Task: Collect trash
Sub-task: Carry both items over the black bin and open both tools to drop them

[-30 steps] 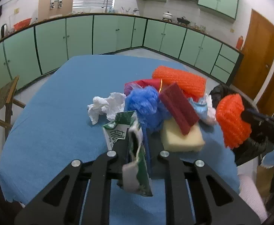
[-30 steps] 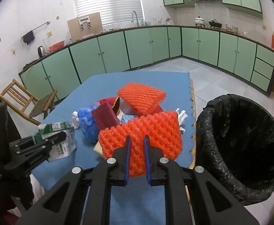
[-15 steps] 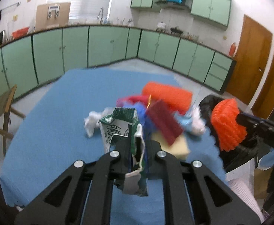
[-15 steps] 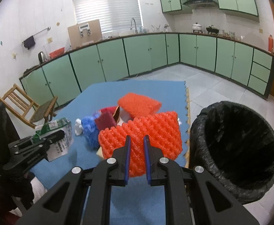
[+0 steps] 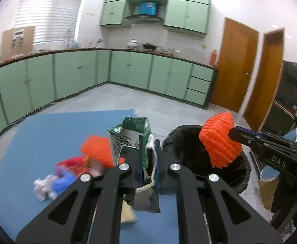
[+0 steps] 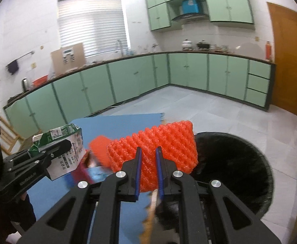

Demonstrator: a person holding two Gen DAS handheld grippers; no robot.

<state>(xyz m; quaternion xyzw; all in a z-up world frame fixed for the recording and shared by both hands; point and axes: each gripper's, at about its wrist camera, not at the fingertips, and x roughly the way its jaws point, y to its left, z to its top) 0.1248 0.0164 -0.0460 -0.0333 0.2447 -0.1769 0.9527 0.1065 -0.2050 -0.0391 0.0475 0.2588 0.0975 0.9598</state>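
Observation:
My left gripper [image 5: 149, 158] is shut on a torn green and white milk carton [image 5: 132, 138], held above the blue table [image 5: 53, 126]; it also shows in the right wrist view [image 6: 65, 142]. My right gripper [image 6: 148, 152] is shut on an orange foam net [image 6: 158, 142], held at the rim of the black-lined trash bin [image 6: 240, 166]. In the left wrist view the net [image 5: 219, 142] hangs over the bin [image 5: 181, 142]. A blurred pile of trash [image 5: 71, 168] lies on the table below, with another orange net [image 5: 95, 148].
Green kitchen cabinets [image 5: 67, 81] run along the far walls. Wooden doors [image 5: 235, 65] stand at the right. A wooden chair [image 6: 8, 136] stands left of the table. Grey tiled floor [image 6: 209, 105] lies beyond the bin.
Both grippers have risen and swung right toward the bin, each keeping its item. The orange net now sits over the bin's rim; the pile has dropped lower in view.

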